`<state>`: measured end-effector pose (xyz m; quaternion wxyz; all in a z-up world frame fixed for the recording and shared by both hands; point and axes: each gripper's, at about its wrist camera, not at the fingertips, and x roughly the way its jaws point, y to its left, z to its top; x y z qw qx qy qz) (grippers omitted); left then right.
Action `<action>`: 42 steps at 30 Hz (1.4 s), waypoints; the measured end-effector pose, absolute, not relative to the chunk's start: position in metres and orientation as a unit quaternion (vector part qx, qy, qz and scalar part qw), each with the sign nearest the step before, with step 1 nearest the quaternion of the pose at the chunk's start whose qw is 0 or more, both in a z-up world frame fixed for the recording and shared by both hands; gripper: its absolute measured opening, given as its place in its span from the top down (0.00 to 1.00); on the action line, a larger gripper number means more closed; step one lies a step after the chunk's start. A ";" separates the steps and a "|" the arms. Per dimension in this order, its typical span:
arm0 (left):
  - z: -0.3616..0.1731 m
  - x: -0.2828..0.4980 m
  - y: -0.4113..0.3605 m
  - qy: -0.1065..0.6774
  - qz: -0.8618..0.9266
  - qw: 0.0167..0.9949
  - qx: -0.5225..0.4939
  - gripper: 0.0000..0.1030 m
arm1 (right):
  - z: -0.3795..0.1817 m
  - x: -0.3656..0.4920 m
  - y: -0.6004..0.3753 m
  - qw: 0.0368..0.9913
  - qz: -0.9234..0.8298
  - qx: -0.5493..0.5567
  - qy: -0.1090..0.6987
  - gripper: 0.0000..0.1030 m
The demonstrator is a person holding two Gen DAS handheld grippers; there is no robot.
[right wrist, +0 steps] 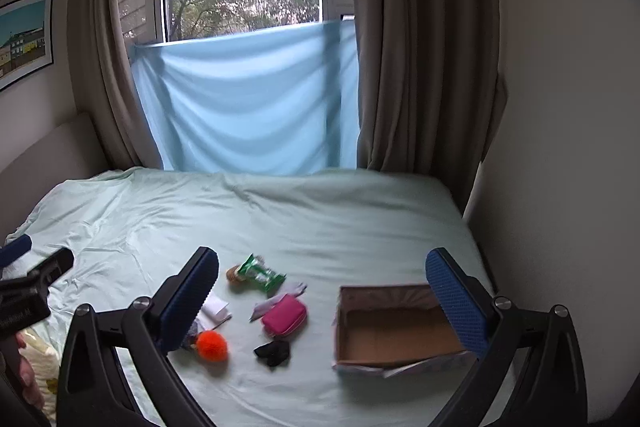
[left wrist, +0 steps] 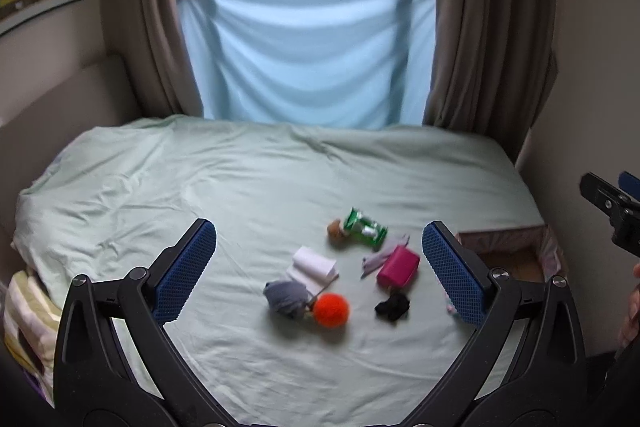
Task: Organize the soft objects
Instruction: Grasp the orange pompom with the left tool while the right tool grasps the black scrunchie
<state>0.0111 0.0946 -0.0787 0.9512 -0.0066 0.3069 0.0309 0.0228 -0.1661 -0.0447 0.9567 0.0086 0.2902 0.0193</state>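
Small items lie in a cluster on the pale green bed sheet [left wrist: 240, 179]: an orange pom-pom ball [left wrist: 330, 309], a grey fabric bundle [left wrist: 285, 297], a folded white cloth [left wrist: 313, 265], a pink pouch [left wrist: 398, 265], a black fabric piece [left wrist: 393, 307], a lilac cloth [left wrist: 378, 259], a green packet [left wrist: 366, 229] and a small brown item [left wrist: 336, 229]. An open cardboard box [right wrist: 396, 331] stands empty to their right. My left gripper [left wrist: 320, 271] is open and empty, held above the cluster. My right gripper [right wrist: 322, 299] is open and empty, above the pouch [right wrist: 285, 315] and box.
The bed [right wrist: 280, 211] fills the room between the headboard on the left and the wall on the right. Brown curtains [right wrist: 424, 39] and a blue cloth [right wrist: 248, 103] hang at the window behind. A striped pillow [left wrist: 28, 311] lies at the bed's left edge.
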 end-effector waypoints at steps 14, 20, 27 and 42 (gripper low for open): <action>-0.215 0.047 0.124 0.365 -0.113 0.922 0.067 0.01 | -0.166 0.059 -0.087 0.931 -0.044 0.039 0.360 0.00; -0.289 0.069 0.111 0.359 -0.174 0.909 0.119 0.01 | -0.231 0.073 -0.070 0.924 -0.065 0.031 0.375 0.00; -0.368 0.102 0.092 0.366 -0.217 0.890 0.164 0.04 | -0.309 0.090 -0.067 0.913 -0.085 0.022 0.397 0.05; -0.465 0.133 0.071 0.399 -0.247 0.857 0.214 0.20 | -0.420 0.133 -0.073 0.890 -0.069 0.051 0.447 0.25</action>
